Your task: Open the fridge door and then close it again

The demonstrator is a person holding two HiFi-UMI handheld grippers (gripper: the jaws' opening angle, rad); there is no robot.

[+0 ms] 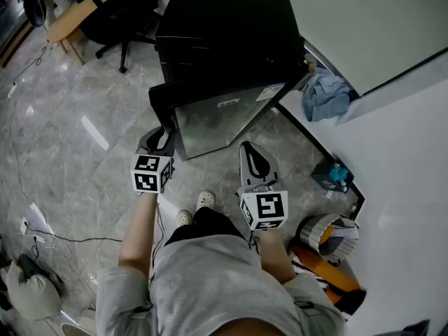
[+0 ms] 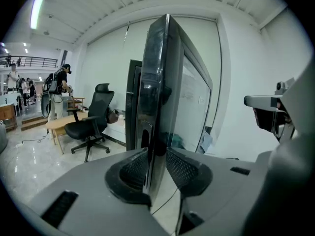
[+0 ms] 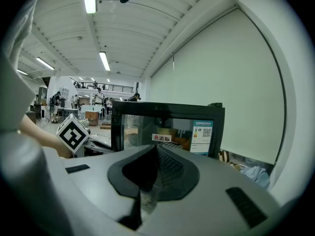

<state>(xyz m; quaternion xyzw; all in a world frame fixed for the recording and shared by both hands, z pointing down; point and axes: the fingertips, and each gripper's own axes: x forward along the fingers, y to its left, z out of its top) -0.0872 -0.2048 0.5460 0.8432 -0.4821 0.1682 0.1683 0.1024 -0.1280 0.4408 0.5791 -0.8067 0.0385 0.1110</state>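
Plainly the fridge door [image 1: 217, 114] stands part-way open, swung out from the black fridge [image 1: 224, 33] toward the person, its glass face and stickers turned to the right gripper view. The left gripper [image 2: 156, 156] is clamped on the door's free edge, one ribbed pad on each face of it. The right gripper [image 3: 156, 151] hangs near the glass with its jaws together and nothing in them. The likeliest trouble, I judge, is the hold itself. The edge is thin and glossy, and a door swings on an arc, so a hand that pulls or pushes in a straight line would twist the pads against the panel until they slide off (a door let go mid-swing may drift or bang shut). On the closing swing, a pad left on the inner face could get nipped between door and cabinet, so the grip would need to come off or shift to the outer face before the seal meets. Should the door come wider instead, the right gripper and the person's shoes [image 1: 205, 200] stand in its path. Farther out, the blue cloth [image 1: 325, 93] by the wall and the office chair [image 1: 119, 19] look well apart from the swing and seem no hazard.
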